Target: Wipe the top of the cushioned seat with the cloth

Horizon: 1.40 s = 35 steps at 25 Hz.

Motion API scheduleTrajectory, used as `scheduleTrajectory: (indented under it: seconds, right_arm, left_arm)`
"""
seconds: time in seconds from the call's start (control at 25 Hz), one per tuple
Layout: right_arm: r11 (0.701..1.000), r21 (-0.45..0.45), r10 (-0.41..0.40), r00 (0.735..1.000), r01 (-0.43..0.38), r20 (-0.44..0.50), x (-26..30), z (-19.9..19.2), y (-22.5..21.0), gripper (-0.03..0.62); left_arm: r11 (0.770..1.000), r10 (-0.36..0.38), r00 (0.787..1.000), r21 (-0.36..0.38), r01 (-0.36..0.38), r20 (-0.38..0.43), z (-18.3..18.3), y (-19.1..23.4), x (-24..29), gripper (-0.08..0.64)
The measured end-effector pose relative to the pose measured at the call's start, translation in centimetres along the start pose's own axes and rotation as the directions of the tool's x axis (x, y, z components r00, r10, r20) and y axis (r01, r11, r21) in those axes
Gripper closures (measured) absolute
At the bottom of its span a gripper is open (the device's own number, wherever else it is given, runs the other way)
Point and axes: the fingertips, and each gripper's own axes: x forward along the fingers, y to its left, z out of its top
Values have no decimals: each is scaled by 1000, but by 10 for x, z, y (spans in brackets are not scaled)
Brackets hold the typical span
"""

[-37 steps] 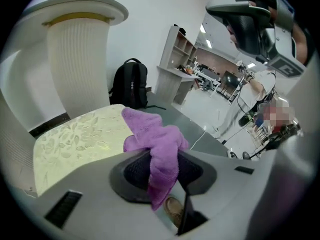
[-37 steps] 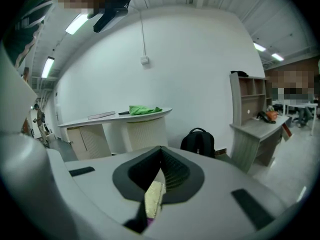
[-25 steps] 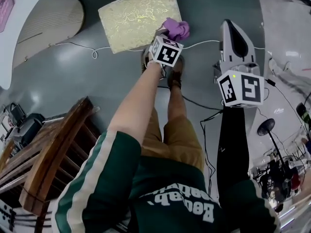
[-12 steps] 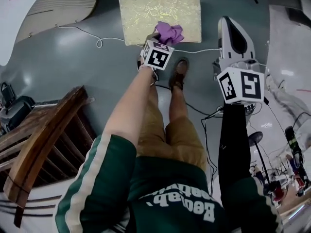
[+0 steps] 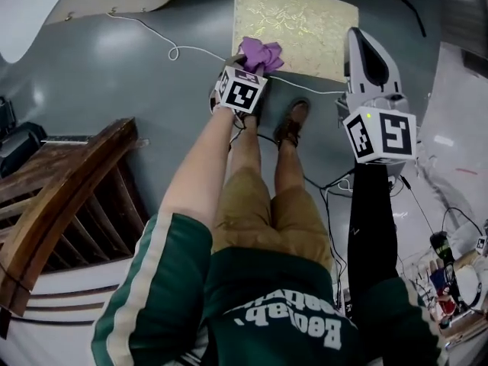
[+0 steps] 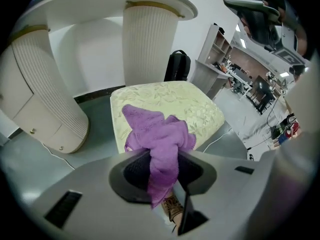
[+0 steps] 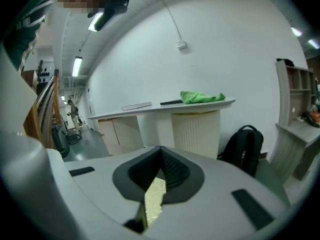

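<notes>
My left gripper (image 5: 249, 69) is clamped on the purple cloth (image 5: 259, 53). In the left gripper view the cloth (image 6: 157, 134) is pinched between the two dark pads, with a tail hanging down toward me and a loose bunch spilling forward past the tips. That bunch sits over the near edge of the cushioned seat (image 5: 305, 17), toward its left corner as I look down. I cannot tell whether it is actually pressing on the fabric or is just above it. The seat (image 6: 170, 101) is pale yellow-gold with a leafy woven pattern, square-topped, and stands on the grey floor in front of my shoes. A thin white cable (image 5: 183, 50) runs across the floor along its near side. My right gripper (image 5: 358, 43) holds nothing. Its jaws are together at the tips, and only a narrow sliver of the gold seat shows through the slit lower down (image 7: 161, 156). In the head view it shows against the right edge of the seat, well apart from the cloth. A dark wooden chair (image 5: 69, 197) is at my left. Past the seat stand a white ribbed counter (image 6: 150, 44) and a black backpack (image 6: 176, 66), and a green rag (image 7: 201, 97) lies on the counter top.
</notes>
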Motion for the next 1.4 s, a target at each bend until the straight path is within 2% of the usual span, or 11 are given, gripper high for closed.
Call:
scheduleTrajectory:
  seconds: [0.12, 0.44, 0.76, 0.88, 1.04, 1.24, 1.4]
  right_arm:
    - [1000, -13, 19, 1000, -20, -9, 13, 3, 19, 583]
    - [998, -18, 60, 997, -61, -43, 38, 2, 59, 583]
    - [999, -26, 34, 998, -35, -59, 49, -3, 61, 583]
    - [1000, -16, 3, 999, -4, -40, 44, 7, 56, 583]
    - [999, -22, -40, 997, 39, -72, 28, 24, 56, 583]
    - [994, -93, -59, 996, 52, -72, 10, 73, 59, 583]
    - [994, -25, -104, 994, 103, -16, -11, 117, 46, 583]
  left_arm:
    - [1000, 18, 1000, -19, -18, -5, -10, 22, -10, 428]
    - [991, 55, 995, -118, -65, -85, -57, 79, -28, 428]
    - [993, 27, 996, -111, -36, -84, -71, 87, -30, 428]
    - [995, 26, 998, -93, -30, -49, -56, 89, -40, 428]
    - [998, 20, 1000, -64, -20, -7, -29, 87, -68, 428]
    - [1000, 6, 996, -2, -6, 89, 36, 82, -112, 428]
    - [999, -1, 977, 43, -8, 212, 110, 67, -153, 428]
